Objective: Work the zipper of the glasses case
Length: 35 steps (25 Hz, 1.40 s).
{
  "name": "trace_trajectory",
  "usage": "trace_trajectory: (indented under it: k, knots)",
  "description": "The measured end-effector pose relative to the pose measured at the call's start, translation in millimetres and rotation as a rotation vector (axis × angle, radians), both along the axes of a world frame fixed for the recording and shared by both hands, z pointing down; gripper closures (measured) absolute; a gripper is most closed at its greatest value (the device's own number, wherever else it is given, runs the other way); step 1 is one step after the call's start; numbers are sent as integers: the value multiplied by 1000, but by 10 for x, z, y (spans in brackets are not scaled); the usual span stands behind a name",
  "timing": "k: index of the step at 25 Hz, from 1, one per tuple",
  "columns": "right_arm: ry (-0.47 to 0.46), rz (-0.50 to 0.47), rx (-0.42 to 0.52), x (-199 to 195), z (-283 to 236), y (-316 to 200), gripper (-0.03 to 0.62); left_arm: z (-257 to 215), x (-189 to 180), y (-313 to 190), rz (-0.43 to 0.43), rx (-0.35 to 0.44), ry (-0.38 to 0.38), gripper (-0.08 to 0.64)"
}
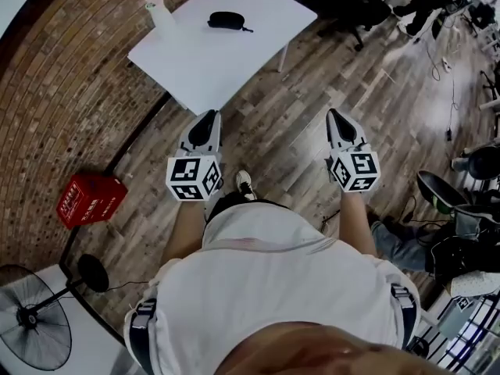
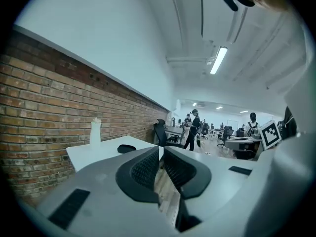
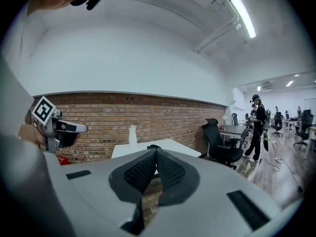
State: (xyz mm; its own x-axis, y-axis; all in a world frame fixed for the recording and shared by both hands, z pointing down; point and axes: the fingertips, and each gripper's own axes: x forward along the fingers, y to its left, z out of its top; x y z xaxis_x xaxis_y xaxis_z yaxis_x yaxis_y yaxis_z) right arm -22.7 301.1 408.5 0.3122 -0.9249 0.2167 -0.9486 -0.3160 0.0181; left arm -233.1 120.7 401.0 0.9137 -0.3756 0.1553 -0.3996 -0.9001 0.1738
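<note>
So, glasses case [image 1: 226, 20] sits on the white table [image 1: 195, 65], prob light w/ a stiff-ish shell, so pin the body & pinch the zip pull [image 1: 248, 29]; left gripper [image 1: 208, 116] & right gripper [image 1: 334, 115] both closed, empty, short of that table.

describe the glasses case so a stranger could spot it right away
Look at the white table beside the brick wall. Two things sit on it: a pale upright bottle near the wall and, apart from it, the glasses case. The case is the low, dark oval lying flat, with a short tail at one end.
</note>
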Motion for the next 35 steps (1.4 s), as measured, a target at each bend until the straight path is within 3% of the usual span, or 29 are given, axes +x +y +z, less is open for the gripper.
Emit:
trace_trajectory:
  k: [10, 22, 28, 35]
  knots:
    - [30, -88, -46, -5, -54, -1242, 540, -69, 186, -1009, -15, -6, 22, 522]
    - [30, -92, -75, 522, 9, -1813, 540, -8, 587, -1577, -24, -10, 20, 522]
    - [38, -145, -48, 974, -38, -2403, 540, -16, 797, -2056, -108, 0, 16, 522]
    - [7, -303, -60, 1647, 22, -3345, 540, -65, 1286, -2643, -265, -7, -7, 522]
